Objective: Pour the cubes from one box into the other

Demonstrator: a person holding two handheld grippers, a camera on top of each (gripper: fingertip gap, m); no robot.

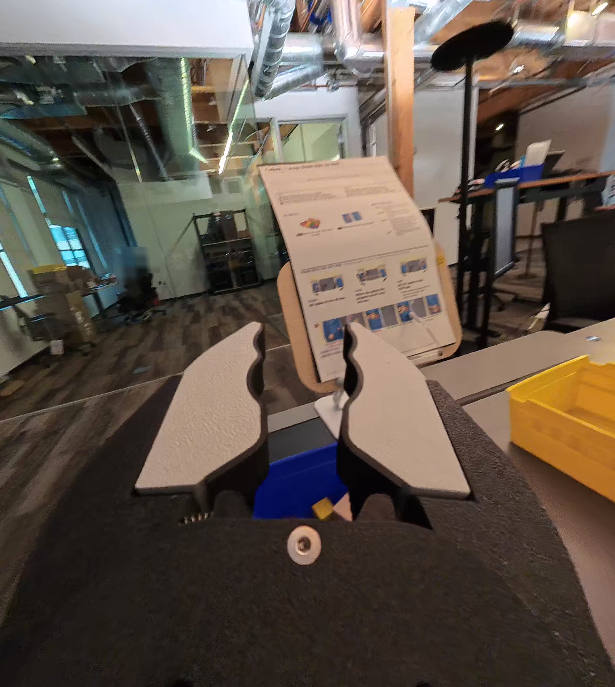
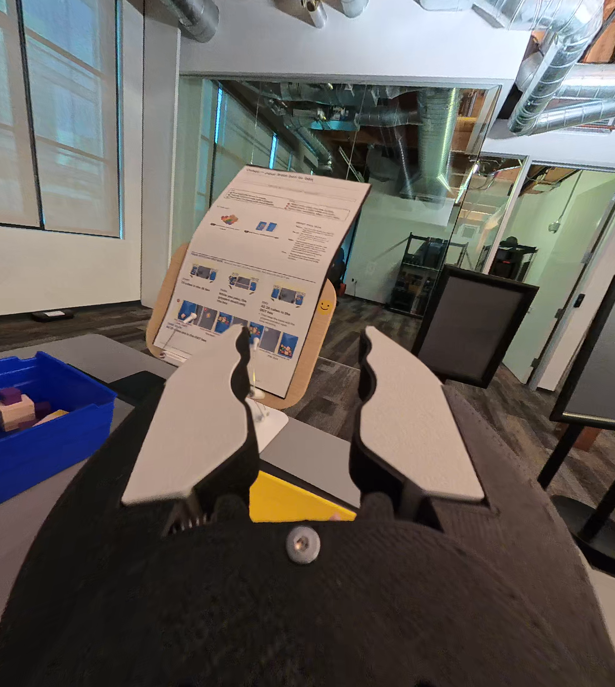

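Observation:
A blue box [image 2: 34, 438] with several wooden cubes [image 2: 14, 410] in it stands on the grey table at the left of the right wrist view. It also shows between and below my left gripper's fingers [image 1: 294, 479], with a yellow cube [image 1: 321, 508] visible. An empty yellow box [image 1: 581, 431] stands to the right in the left wrist view; a part of it [image 2: 291, 500] shows under my right gripper. My left gripper [image 1: 304, 331] is open above the blue box. My right gripper [image 2: 302, 334] is open above the yellow box. Neither holds anything.
A printed instruction sheet on a wooden stand [image 1: 361, 267] rises at the table's far edge; it also shows in the right wrist view [image 2: 257, 275]. A floor lamp [image 1: 469, 186], a chair [image 1: 588, 271] and framed boards [image 2: 473, 327] stand beyond the table [image 1: 577, 580].

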